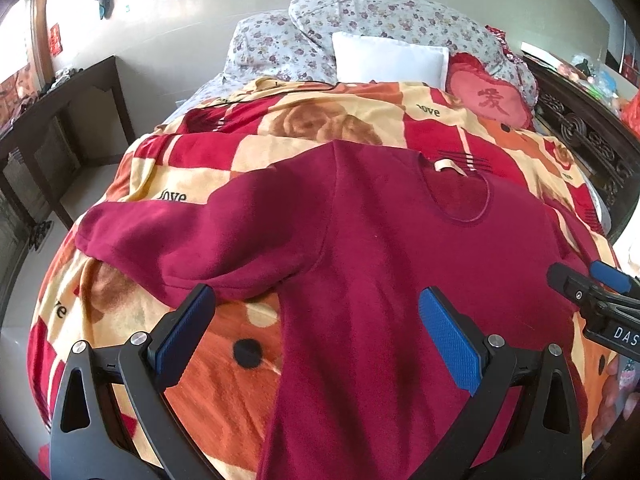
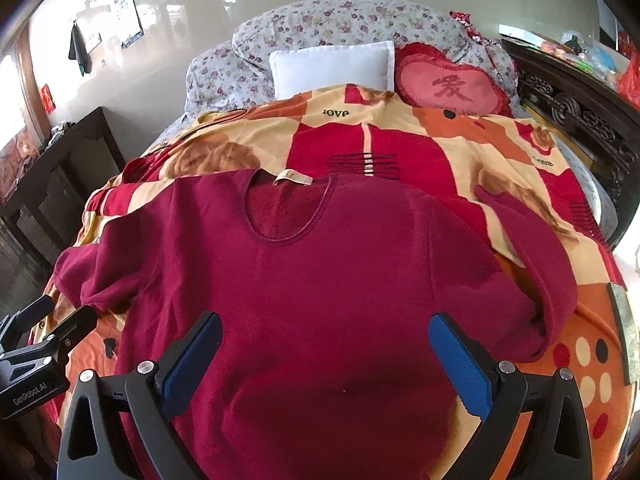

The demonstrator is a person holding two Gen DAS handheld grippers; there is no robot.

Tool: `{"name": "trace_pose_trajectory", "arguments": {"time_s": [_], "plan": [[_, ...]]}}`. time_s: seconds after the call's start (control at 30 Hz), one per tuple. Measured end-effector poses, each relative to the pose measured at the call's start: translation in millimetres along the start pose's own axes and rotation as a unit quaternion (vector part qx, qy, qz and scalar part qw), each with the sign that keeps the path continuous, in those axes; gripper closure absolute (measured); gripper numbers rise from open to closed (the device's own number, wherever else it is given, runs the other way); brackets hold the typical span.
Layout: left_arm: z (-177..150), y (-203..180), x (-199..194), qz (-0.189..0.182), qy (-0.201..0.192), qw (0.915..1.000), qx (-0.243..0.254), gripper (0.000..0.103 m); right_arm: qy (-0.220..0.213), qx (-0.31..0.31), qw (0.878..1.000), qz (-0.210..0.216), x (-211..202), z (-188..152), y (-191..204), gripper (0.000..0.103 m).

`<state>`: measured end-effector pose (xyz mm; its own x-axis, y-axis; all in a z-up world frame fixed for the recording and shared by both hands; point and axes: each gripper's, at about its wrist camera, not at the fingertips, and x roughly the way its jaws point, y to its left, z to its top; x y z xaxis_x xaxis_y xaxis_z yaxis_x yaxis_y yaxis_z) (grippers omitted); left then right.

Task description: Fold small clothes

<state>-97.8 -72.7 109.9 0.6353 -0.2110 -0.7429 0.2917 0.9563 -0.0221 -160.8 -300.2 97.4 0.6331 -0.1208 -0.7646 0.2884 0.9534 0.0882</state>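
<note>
Two grippers over a red sweater (image 2: 304, 264)

Left gripper (image 1: 316, 320) and right gripper (image 2: 326, 344) hang at frame bottom, jaws spread, holding nothing.

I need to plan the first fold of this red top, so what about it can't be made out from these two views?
- Hem of the red top: cut off by the bottom edge in both wrist views.
- Right sleeve cuff: not clearly visible in the right wrist view; the sleeve is cut off at the left wrist view's edge.
- Neck label text: too small.
</note>
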Motion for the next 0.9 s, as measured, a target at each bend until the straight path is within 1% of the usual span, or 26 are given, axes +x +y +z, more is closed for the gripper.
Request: {"name": "trace_pose_trajectory", "arguments": {"time_s": [0.47, 0.9], "plan": [[0, 23, 17, 0.010, 0.011, 0.9994, -0.031, 0.001, 0.010, 0.006, 1.000, 0.006, 24, 6, 14, 0.001], [-1, 41, 25, 0.019, 0.016, 0.9984, -0.051, 0.001, 0.016, -0.003, 1.000, 0.011, 36, 8, 28, 0.001]]}}
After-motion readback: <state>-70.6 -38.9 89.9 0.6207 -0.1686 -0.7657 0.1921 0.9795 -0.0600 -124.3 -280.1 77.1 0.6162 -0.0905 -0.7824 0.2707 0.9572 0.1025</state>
